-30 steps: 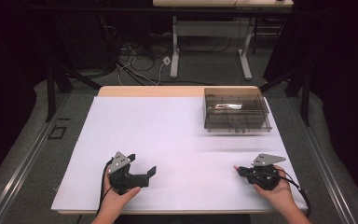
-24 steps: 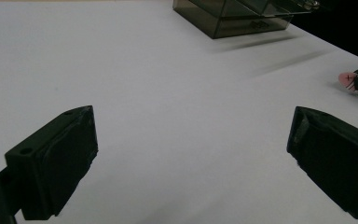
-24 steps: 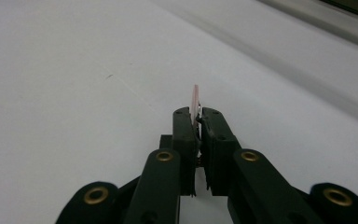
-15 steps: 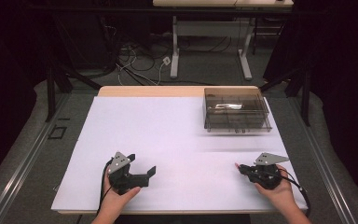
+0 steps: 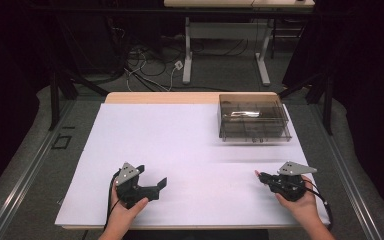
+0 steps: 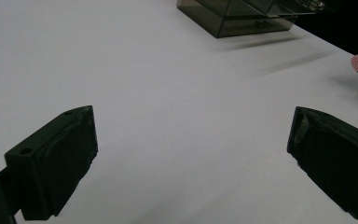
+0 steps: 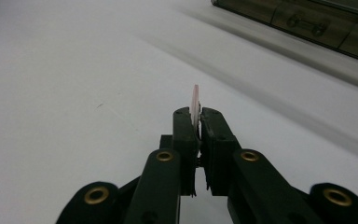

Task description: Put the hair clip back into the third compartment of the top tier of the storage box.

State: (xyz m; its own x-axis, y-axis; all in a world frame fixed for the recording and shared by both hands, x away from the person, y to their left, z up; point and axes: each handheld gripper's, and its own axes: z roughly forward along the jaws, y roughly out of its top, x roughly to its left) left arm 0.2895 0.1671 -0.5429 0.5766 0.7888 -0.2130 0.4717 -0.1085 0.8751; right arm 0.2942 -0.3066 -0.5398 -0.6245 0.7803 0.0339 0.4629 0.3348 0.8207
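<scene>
Little moved since earlier: right gripper point(image 5: 263, 176), clamping a thin pink card point(image 7: 195, 103) edge-up, sat nearer the smoky clear plastic drawer box point(image 5: 253, 119), up-table; left gripper point(image 5: 152, 180) gaped empty.

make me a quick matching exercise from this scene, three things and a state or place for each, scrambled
Things:
1. left tool
2. right tool
3. clear box

States or places:
A. far right part of the table
B. jaws wide apart, nothing between them
C. shut on a thin pink piece

Pairs: 1-B, 2-C, 3-A
</scene>
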